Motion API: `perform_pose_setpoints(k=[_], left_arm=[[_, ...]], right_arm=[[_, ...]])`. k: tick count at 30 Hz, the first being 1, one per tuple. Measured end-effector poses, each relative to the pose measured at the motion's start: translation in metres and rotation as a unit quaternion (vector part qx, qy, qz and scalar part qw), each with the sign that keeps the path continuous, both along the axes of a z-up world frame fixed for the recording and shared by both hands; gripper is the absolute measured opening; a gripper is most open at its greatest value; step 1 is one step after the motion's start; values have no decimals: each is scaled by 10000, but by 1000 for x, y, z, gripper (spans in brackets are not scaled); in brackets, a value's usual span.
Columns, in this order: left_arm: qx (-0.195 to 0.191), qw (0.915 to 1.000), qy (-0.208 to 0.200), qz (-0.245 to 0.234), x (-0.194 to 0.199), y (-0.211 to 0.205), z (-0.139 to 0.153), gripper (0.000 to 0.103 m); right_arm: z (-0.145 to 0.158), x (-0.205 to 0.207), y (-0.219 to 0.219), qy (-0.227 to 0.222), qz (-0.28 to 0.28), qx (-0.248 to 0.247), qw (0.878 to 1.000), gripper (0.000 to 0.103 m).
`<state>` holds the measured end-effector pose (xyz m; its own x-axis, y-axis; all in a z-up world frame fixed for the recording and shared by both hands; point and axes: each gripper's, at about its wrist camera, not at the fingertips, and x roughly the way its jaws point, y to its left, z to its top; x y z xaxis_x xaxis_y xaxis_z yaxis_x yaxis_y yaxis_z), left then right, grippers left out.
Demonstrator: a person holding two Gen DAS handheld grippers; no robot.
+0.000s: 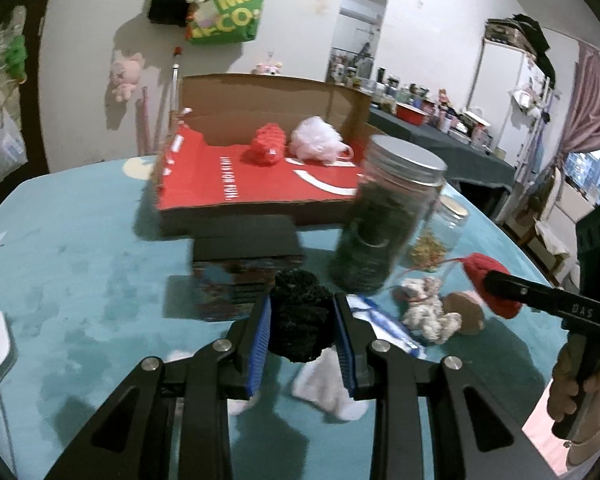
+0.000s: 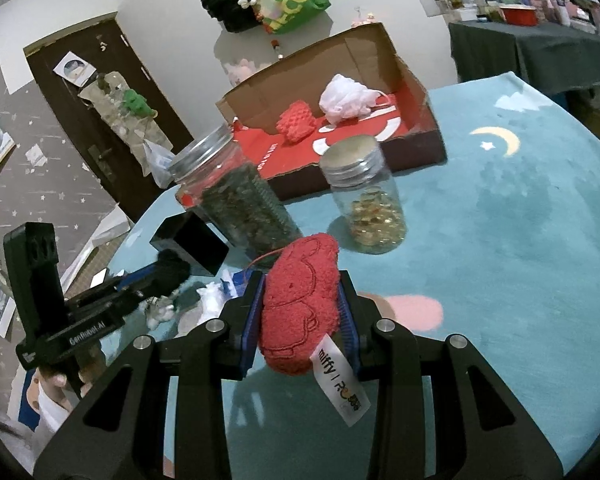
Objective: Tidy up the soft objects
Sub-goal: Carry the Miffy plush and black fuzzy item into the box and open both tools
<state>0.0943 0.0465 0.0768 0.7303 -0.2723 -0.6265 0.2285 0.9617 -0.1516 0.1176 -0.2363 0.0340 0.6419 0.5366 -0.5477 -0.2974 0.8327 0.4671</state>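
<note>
1. Writing: the left tool (image 1: 302, 322) shows "GenRobot.AI" on its body in the right wrist view. The green tote bag (image 1: 230, 8) on the wall reads "MEG" and "CO". The red liner in the cardboard box (image 1: 276, 92) carries white lettering too blurred to read. The right tool (image 2: 300, 312) holds a piece whose white tag reads "miffy".
2. Left tool: clenched on a black fuzzy pom-pom (image 1: 300, 318), pinched between its blue pads above the teal surface (image 1: 80, 264).
3. Right tool: grasping a red plush towel (image 2: 302, 304) stitched with a rabbit outline, lifted off the surface.
4. Box: open-topped, at the far side of the surface, with a red knitted piece (image 1: 266, 146) and a white mesh bath pouf (image 1: 318, 138) side by side inside.
5. In the way: a black block (image 1: 246, 240) stands just before the box's front edge; to its right a tall jar of dark leaves (image 1: 380, 224) and a smaller jar of yellow capsules (image 2: 366, 196) stand between the tools and the box.
6. Near the left tool: white cloth (image 1: 328, 388) under it, and a cream knotted rope toy (image 1: 426, 308) to its right.
7. Open room: the right half of the surface, with its moon print (image 2: 500, 140), lies bare to the rounded edge.
</note>
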Motion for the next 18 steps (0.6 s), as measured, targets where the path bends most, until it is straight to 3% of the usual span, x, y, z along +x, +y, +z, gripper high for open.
perform_pose_setpoints(k=[10,18], left_arm=[[-30,9985,273,481,5,45,-4,32],[387,9975,362,475,21,62,-9,32]], right_arm=[[-1,4,-31,194,-203,282,9992,33],[-1,12,-47,297,-244,333,9987,33]])
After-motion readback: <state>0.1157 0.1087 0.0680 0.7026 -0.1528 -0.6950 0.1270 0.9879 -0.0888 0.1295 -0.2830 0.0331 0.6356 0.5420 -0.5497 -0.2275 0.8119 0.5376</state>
